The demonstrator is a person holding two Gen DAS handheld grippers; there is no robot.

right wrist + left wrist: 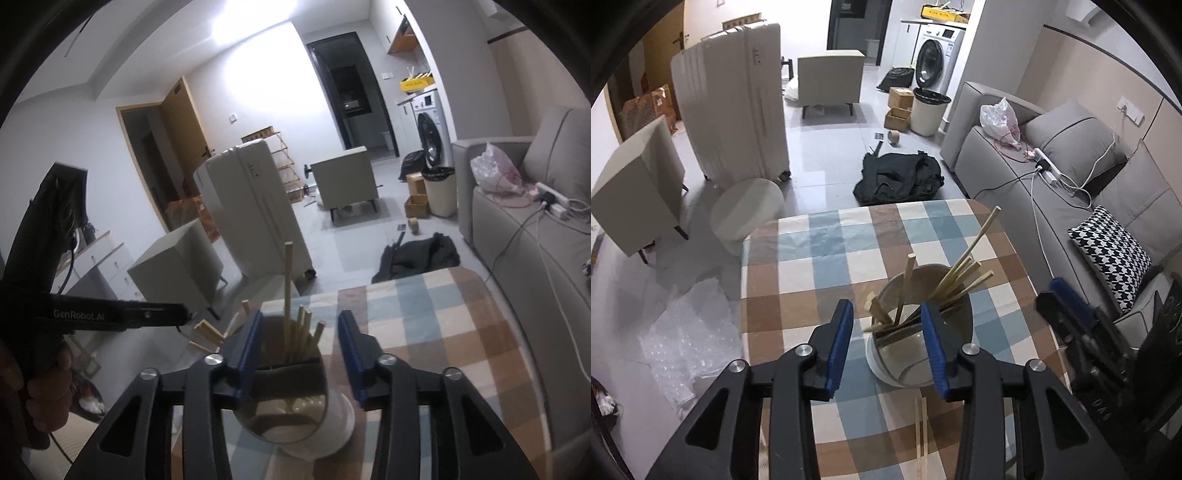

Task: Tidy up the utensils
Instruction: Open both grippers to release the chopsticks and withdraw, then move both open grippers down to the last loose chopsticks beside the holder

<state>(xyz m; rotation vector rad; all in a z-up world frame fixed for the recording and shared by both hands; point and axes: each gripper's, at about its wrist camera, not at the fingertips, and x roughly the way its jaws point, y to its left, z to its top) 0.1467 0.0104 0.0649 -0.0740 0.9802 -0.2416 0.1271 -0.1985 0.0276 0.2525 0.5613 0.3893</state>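
A round white utensil holder stands on the checked tablecloth, with several wooden chopsticks leaning in it. A pair of loose chopsticks lies on the cloth near me. My left gripper is open and empty, just above the holder's near rim. In the right wrist view the holder and its chopsticks sit between the fingers of my right gripper, which is open and empty, close over it. The right gripper also shows in the left wrist view at the right.
A grey sofa with a houndstooth cushion runs along the table's right. On the floor beyond are a black bag, a round white stool, a white suitcase and bubble wrap.
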